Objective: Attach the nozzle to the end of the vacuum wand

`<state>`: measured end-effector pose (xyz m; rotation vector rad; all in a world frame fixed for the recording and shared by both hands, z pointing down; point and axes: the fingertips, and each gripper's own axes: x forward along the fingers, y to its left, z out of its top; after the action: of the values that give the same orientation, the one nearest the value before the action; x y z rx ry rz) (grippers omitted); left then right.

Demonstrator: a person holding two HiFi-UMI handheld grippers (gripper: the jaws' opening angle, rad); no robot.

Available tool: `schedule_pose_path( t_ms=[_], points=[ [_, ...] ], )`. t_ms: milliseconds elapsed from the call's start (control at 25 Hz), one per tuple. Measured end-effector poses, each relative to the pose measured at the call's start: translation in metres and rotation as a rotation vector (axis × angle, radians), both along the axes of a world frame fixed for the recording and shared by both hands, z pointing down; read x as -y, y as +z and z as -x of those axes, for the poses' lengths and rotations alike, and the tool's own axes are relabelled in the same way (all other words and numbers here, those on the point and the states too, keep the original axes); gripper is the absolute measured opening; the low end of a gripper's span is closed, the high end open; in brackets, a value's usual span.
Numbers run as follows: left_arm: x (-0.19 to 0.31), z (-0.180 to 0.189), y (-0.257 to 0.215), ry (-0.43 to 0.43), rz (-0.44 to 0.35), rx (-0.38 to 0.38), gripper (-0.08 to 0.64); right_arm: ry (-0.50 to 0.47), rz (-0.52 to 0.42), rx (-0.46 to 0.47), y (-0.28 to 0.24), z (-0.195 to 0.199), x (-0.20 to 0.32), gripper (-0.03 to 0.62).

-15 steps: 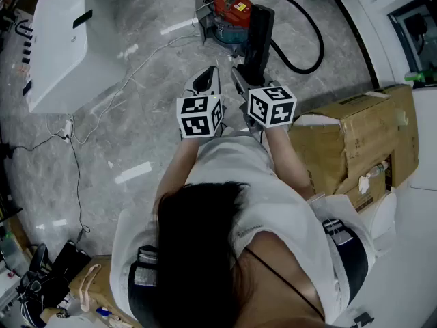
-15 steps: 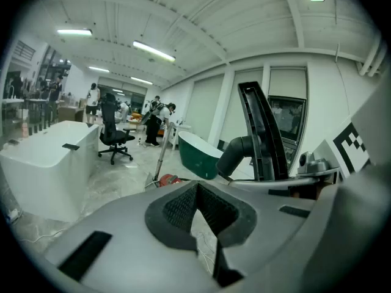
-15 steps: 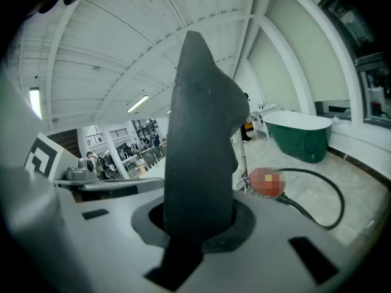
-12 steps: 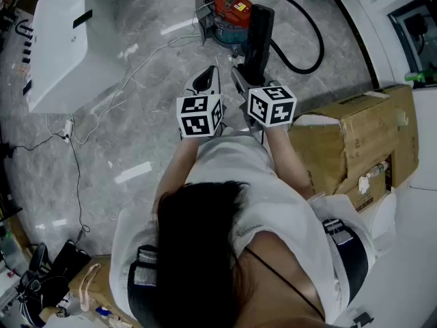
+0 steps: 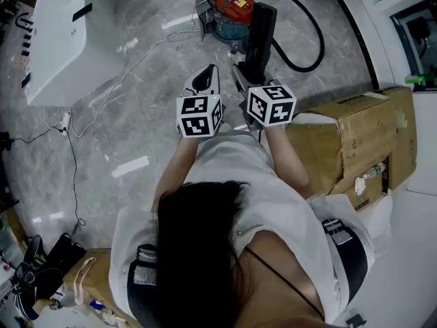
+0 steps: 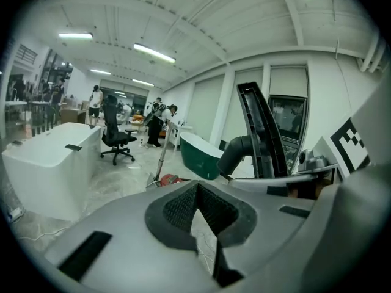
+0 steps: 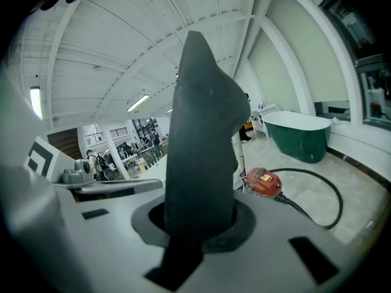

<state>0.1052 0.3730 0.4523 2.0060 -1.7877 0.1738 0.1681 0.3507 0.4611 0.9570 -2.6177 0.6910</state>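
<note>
The only print near the work is a yellow label [image 5: 240,5] on the red-topped vacuum canister [image 5: 231,9], too small to read; each gripper's cube carries black-and-white square markers.

Two grippers, one nozzle, one canister, one black hose [image 5: 311,39], one wand. The left gripper [image 6: 198,209] has its jaws pressed together on nothing. The right gripper [image 7: 198,224] pinches the black nozzle [image 5: 260,36], which stands up out of its jaws toward the canister.

The silver wand [image 6: 162,157] stands tilted beside the canister, apart from the nozzle.

A cardboard box [image 5: 355,135] sits close by the right arm – that side is tight. To the left, the grey marble floor [image 5: 136,135] lies open up to a white unit [image 5: 61,39], crossed only by a thin white cable [image 5: 130,74].
</note>
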Motion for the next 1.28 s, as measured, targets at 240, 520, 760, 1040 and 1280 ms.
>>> schedule_pose_path(
  t_ms=[240, 520, 760, 1040, 1280],
  points=[
    [0.0, -0.004, 0.007, -0.014, 0.023, -0.031, 0.003, -0.021, 0.013, -0.001, 0.003, -0.004, -0.006, 0.077],
    [0.007, 0.0, 0.007, -0.029, 0.001, -0.022, 0.003, 0.001, 0.015, 0.006, 0.004, -0.008, 0.002, 0.077],
    [0.016, 0.002, 0.01, -0.023, 0.006, -0.008, 0.003, 0.012, 0.036, 0.021, 0.006, -0.012, 0.009, 0.077],
    [0.031, 0.004, 0.012, -0.01, -0.001, 0.011, 0.003, -0.002, 0.055, 0.028, 0.01, -0.013, 0.018, 0.077],
    [0.045, 0.01, 0.019, -0.01, 0.017, 0.021, 0.003, -0.02, 0.043, 0.013, 0.01, -0.003, 0.029, 0.077]
  ],
)
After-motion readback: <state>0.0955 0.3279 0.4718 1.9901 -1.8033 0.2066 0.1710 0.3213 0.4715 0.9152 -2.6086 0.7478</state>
